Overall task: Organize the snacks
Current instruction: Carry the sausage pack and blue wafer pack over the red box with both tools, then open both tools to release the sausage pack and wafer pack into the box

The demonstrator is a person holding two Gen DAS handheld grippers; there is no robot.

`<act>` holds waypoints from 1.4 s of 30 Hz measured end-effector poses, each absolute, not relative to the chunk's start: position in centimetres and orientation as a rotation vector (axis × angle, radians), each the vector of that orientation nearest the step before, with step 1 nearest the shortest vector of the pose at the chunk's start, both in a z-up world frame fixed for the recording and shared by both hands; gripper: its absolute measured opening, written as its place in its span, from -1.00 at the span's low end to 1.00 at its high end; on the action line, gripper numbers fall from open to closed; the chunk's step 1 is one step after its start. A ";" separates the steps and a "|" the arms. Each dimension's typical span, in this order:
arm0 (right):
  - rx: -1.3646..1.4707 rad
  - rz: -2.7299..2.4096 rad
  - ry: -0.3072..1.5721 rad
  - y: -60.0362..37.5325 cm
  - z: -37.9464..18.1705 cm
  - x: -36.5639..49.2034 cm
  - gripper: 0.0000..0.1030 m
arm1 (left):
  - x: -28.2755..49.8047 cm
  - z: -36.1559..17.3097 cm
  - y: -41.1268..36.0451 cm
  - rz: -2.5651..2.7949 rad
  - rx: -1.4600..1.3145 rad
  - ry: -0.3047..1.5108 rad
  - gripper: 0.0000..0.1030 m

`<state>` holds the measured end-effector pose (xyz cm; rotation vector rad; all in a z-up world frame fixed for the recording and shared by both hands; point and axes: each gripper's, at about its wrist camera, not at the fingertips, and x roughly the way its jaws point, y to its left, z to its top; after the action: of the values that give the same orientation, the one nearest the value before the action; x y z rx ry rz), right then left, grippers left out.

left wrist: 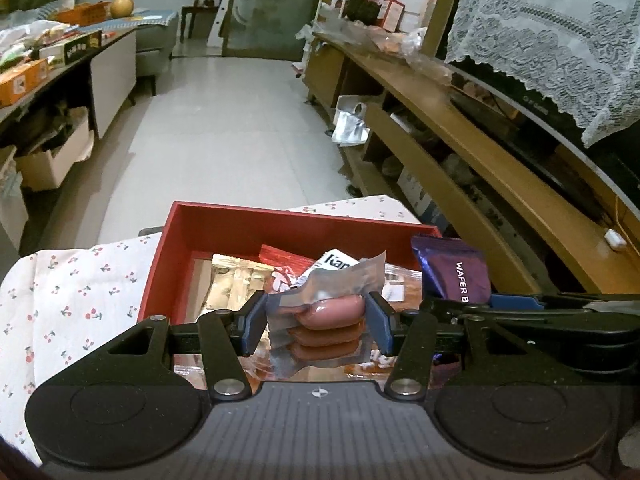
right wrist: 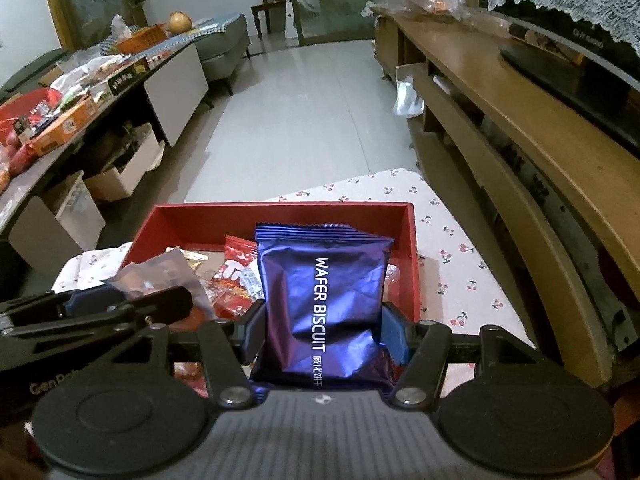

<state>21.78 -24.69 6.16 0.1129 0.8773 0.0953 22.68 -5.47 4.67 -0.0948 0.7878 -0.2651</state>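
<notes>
Sausages in a clear vacuum pack (left wrist: 320,320) sit pinched between the blue pads of your left gripper (left wrist: 316,322), its jaws closed against the pack's two sides. You hold it above the near end of the red box (left wrist: 224,224), which stands on the cherry-print cloth (left wrist: 80,292). Your right gripper (right wrist: 320,334) has its jaws clamped on a purple wafer biscuit packet (right wrist: 320,300), held upright over the same box, with the printed name running down its face. From the left wrist view that packet (left wrist: 452,272) shows just to the right of the sausage pack, at the box's right wall. Inside the box lie a red snack bag (right wrist: 236,276), a pale gold wrapped pack (left wrist: 236,284) and what looks like a white sachet (left wrist: 336,260), though its label is half hidden. The two grippers are close side by side.
</notes>
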 end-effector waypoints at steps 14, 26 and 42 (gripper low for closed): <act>0.100 0.075 0.946 -24.1 3.4 24.6 0.57 | 24.5 2.0 -5.4 -0.259 -0.119 0.879 -0.12; 0.117 0.060 0.909 -24.5 4.6 23.7 0.64 | 23.5 3.1 -4.7 -0.197 -0.108 0.834 0.49; 0.119 0.085 0.874 -24.2 6.5 17.6 0.73 | 17.9 4.9 -4.6 -0.074 0.009 0.731 0.85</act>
<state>17.64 -24.20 6.46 0.1194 0.8744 0.0850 17.88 -4.64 4.89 0.0090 0.7306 -0.0738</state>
